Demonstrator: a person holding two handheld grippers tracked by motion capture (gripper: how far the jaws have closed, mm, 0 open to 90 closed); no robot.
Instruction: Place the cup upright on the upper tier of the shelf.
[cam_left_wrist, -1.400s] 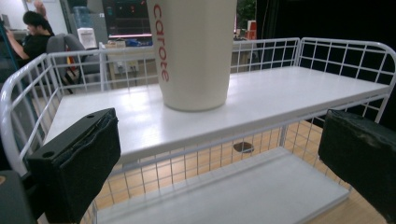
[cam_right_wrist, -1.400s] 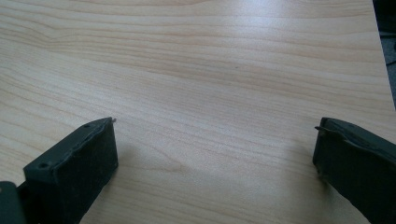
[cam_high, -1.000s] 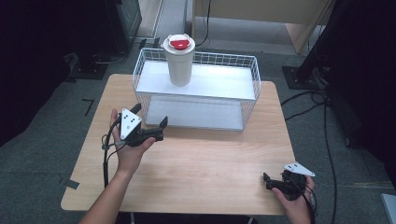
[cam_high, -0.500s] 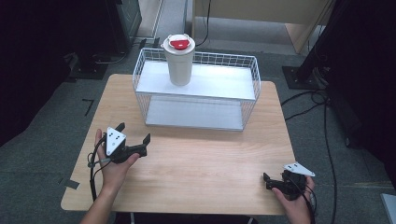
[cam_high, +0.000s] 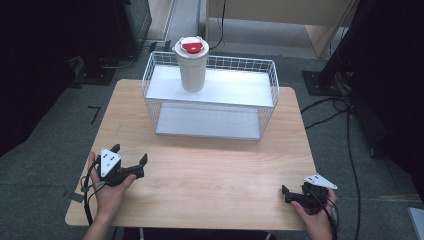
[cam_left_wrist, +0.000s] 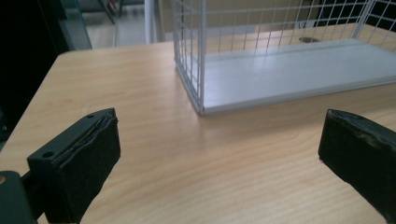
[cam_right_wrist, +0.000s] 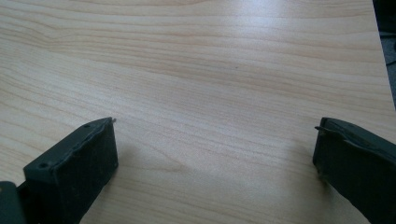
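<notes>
Ahead of the empty, wide-open left tool (cam_high: 130, 156) stands the upright tumbler (cam_high: 191, 63) atop the wire basket (cam_high: 210, 97); right tool (cam_high: 286, 193), equally wide, sits farther.

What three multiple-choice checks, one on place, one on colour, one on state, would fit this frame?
1. Where does the cup stand?
A. on the rack's upper shelf
B. on the bare table
C. in a gripper

2. What colour is the centre of its lid?
A. blue
B. red
C. green

3. How is the left gripper?
A. shut on the cup
B. shut, holding nothing
C. open, holding nothing

Key: A, it stands on the wire rack top shelf; B, red shows from above; C, its fingers stand wide apart over bare table.
</notes>
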